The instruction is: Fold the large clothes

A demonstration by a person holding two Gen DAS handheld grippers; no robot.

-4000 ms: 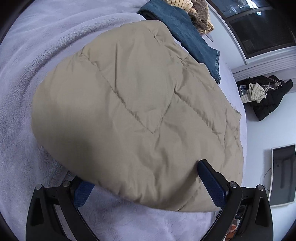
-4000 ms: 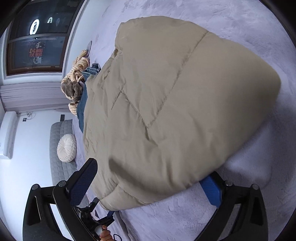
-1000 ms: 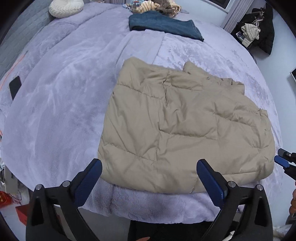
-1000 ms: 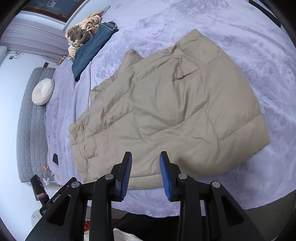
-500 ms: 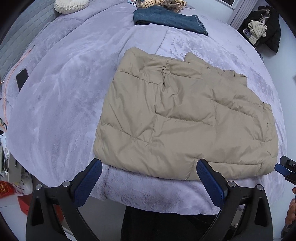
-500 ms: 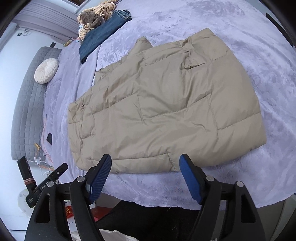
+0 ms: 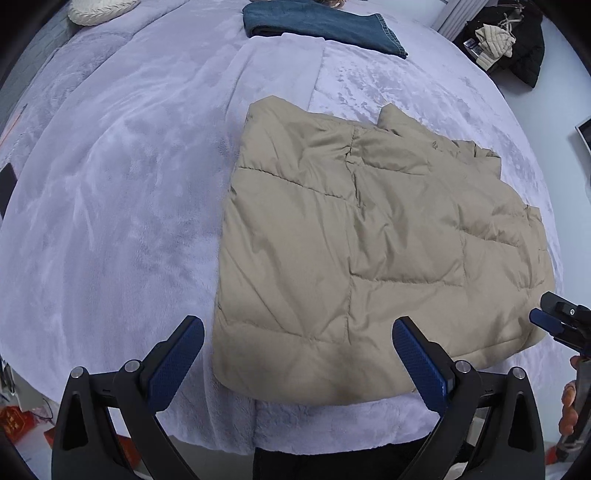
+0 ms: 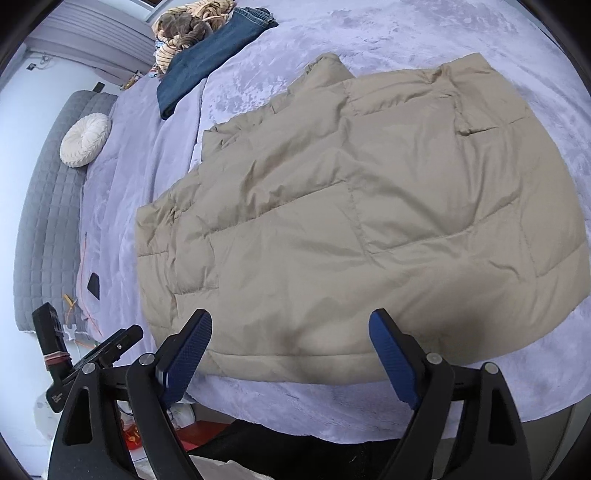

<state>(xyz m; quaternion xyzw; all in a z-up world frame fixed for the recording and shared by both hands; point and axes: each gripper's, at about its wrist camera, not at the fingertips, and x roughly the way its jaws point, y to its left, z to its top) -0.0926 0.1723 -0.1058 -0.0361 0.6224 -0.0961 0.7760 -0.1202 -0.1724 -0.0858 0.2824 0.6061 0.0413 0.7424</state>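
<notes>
A beige quilted puffer jacket [image 7: 373, 251] lies folded flat on a lavender plush blanket [image 7: 110, 206] near the bed's front edge. It also shows in the right wrist view [image 8: 369, 206]. My left gripper [image 7: 297, 354] is open and empty, hovering over the jacket's near left corner. My right gripper [image 8: 291, 350] is open and empty, just above the jacket's near hem. The right gripper's tip shows in the left wrist view [image 7: 557, 325] at the jacket's right edge.
Folded blue jeans [image 7: 321, 22] and a heap of striped clothes [image 8: 188, 26] lie at the far side. A round white cushion [image 8: 85, 139] sits by the grey headboard [image 8: 44, 206]. A dark phone [image 8: 94, 286] lies on the blanket. Black clothes [image 7: 506, 33] sit beyond the bed.
Both grippers have come closer to the jacket's near edge. The right gripper, nearly shut a second ago, has opened wide. The jacket has stayed in place.
</notes>
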